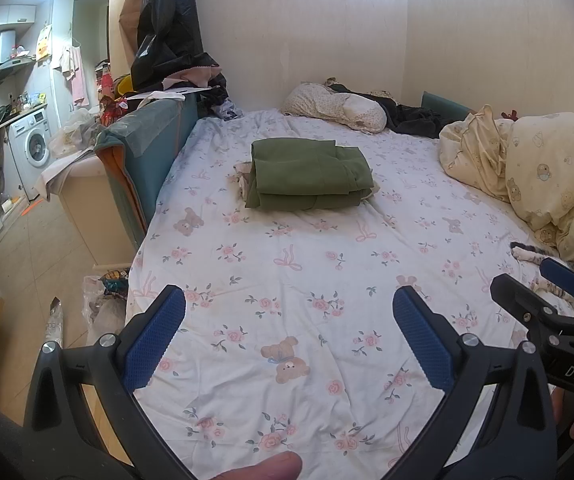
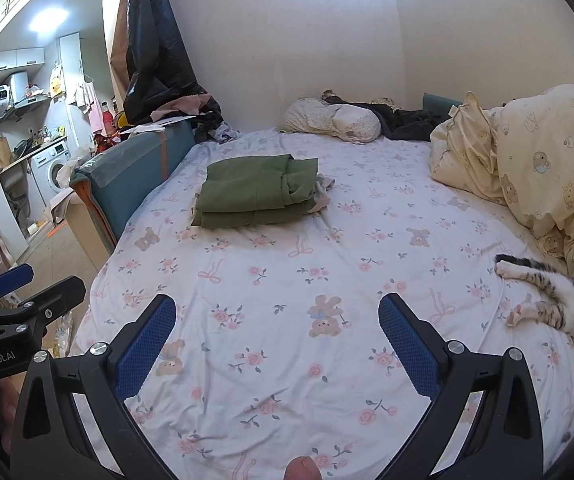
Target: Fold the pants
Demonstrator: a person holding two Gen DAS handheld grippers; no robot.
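My left gripper point(image 1: 289, 334) and right gripper point(image 2: 277, 332) hover with jaws spread and empty low in frame over the sheet point(image 1: 287, 248); the folded pants point(image 1: 307, 174) lie well apart, upper centre. The cat point(image 2: 559, 300), at right, could stir and rumple the stack, I judge.

green pants point(image 1: 309, 174), floral bear-print sheet point(image 1: 287, 280), perhaps tabby cat point(image 2: 559, 304)
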